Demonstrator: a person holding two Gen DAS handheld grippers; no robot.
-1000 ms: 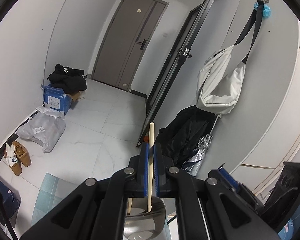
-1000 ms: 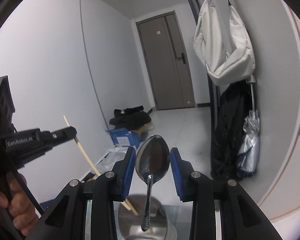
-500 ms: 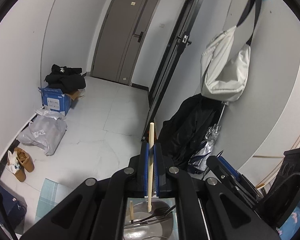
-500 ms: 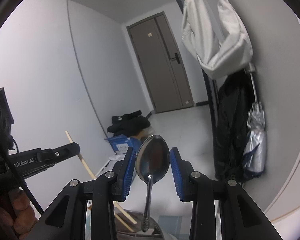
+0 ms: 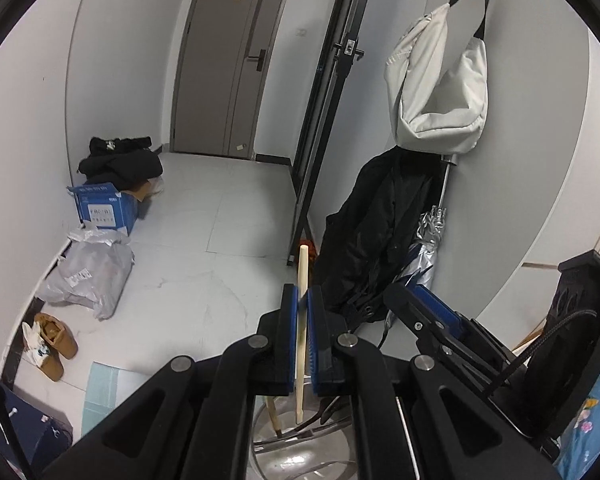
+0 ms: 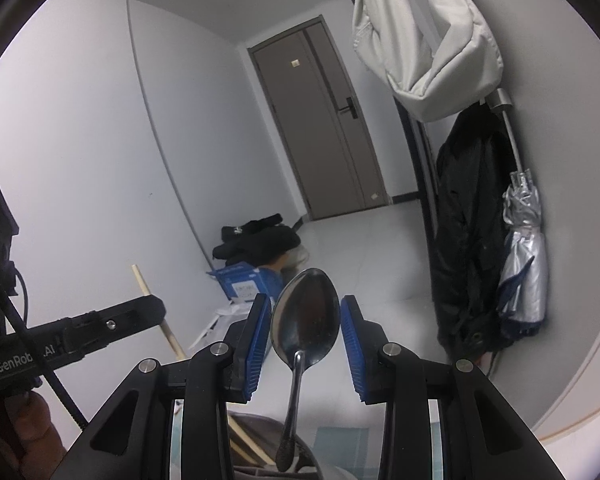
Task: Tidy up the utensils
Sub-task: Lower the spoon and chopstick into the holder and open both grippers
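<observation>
My left gripper is shut on a pale wooden chopstick that stands upright between its blue pads, its lower end over a shiny metal bowl holding other utensils. My right gripper is shut on a steel spoon, bowl end up, handle hanging down toward the metal bowl. The left gripper with its chopstick shows at the left in the right wrist view; the right gripper shows at the right in the left wrist view.
A hallway with a grey door lies ahead. A blue box, plastic bags and shoes lie along the left wall. A white bag, black coat and silver umbrella hang at the right.
Both grippers have tilted upward and risen a little, each keeping its utensil. More of the bowl's utensils came into the left wrist view.
</observation>
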